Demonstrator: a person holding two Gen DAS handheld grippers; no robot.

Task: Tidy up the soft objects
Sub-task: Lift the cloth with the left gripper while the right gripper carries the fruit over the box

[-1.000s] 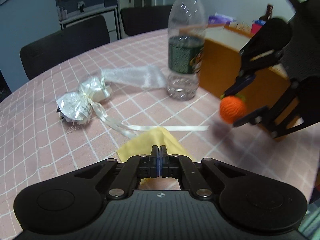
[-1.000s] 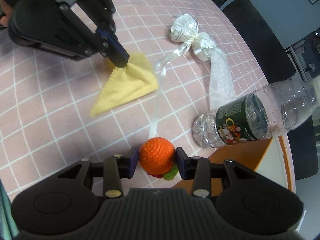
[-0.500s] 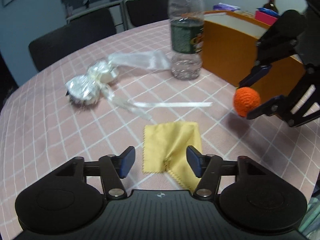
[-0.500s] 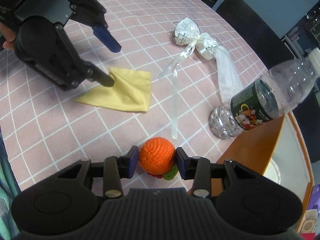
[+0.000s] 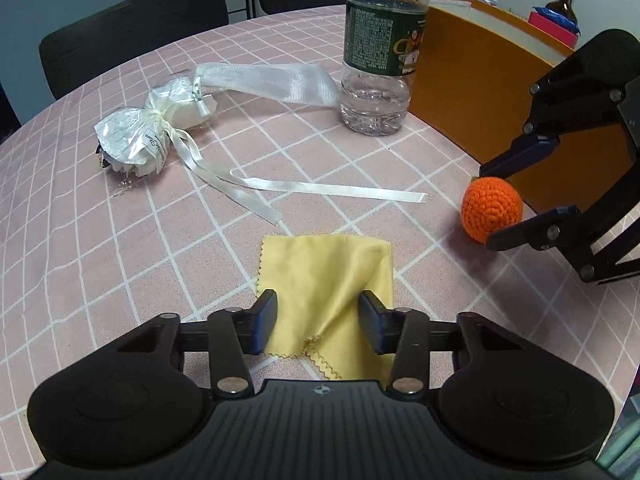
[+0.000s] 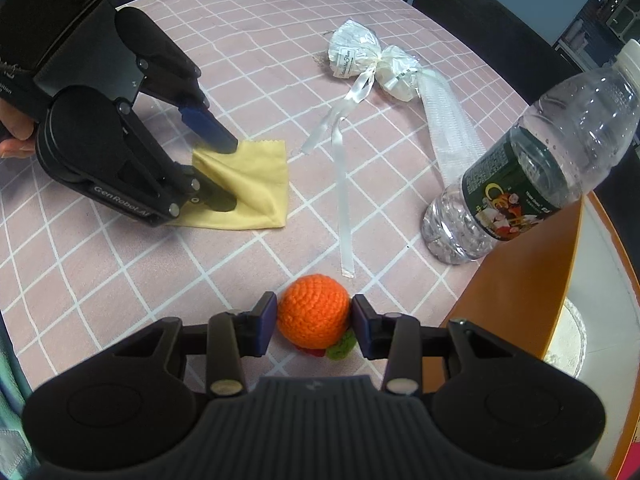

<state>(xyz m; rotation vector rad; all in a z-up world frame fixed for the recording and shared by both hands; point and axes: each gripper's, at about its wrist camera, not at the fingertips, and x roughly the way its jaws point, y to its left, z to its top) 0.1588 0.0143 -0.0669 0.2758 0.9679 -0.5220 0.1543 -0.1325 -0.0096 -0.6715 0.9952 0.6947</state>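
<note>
A yellow cloth [image 5: 328, 272] lies on the pink checked tablecloth, with a raised fold in its middle. My left gripper [image 5: 318, 320] is down over its near edge. Its jaws straddle the fold and are closing, with a gap still visible beside each pad. In the right wrist view the left gripper [image 6: 230, 176] has both fingertips resting on the yellow cloth [image 6: 256, 184]. My right gripper [image 6: 314, 320] is shut on an orange crochet ball [image 6: 313, 310] with a green and red bit beneath. It is held low beside the orange box [image 5: 480, 92].
A clear water bottle [image 5: 378, 60] stands next to the orange box. A white wrapped packet [image 5: 136, 140] with a mesh strip and long ribbon [image 5: 320, 190] lies beyond the cloth. Black chairs [image 5: 132, 36] ring the far table edge.
The left gripper let go of the lifted yellow cloth, which dropped flat. It opened wide, then came down astride the cloth with narrower jaws. The right gripper kept the orange ball.
</note>
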